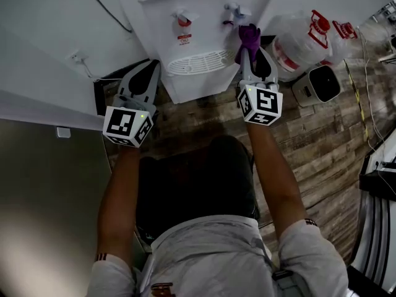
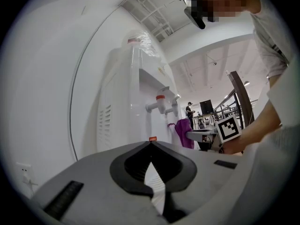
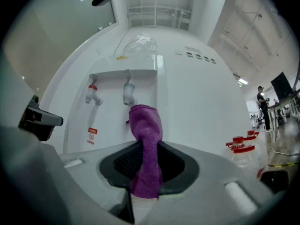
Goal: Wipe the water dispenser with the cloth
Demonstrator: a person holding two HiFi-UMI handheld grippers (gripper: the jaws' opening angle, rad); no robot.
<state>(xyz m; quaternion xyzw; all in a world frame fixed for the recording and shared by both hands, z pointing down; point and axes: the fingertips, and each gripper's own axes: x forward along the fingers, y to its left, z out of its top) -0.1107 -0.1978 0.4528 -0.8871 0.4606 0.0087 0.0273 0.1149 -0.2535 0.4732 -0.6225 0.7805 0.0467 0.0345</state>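
head view, read left to right. far left, on the white wall: socket (image 1: 77,57) with a cable.

left of centre: left gripper (image 1: 148,70), jaws pressed together at the tips with nothing between them, held low beside the left corner of the water dispenser (image 1: 204,5) and apart from it.

upper centre: white dispenser front, with red-capped tap (image 1: 183,21) on the left, second tap (image 1: 234,10) on the right, ribbed drip tray (image 1: 199,62) beneath both.

right of centre: right gripper (image 1: 250,53), jaws pinching a purple cloth (image 1: 249,39). cloth standing up out of the jaws, its top just below the second tap, at the dispenser's front; contact with the panel not clear. in the right gripper view, same cloth in mid-frame, folded over at the top, short tail hanging below the jaws.

upper right: clear water bottles (image 1: 303,42) with red caps, near the wood floor (image 1: 309,147), just beside a small white box (image 1: 322,84).
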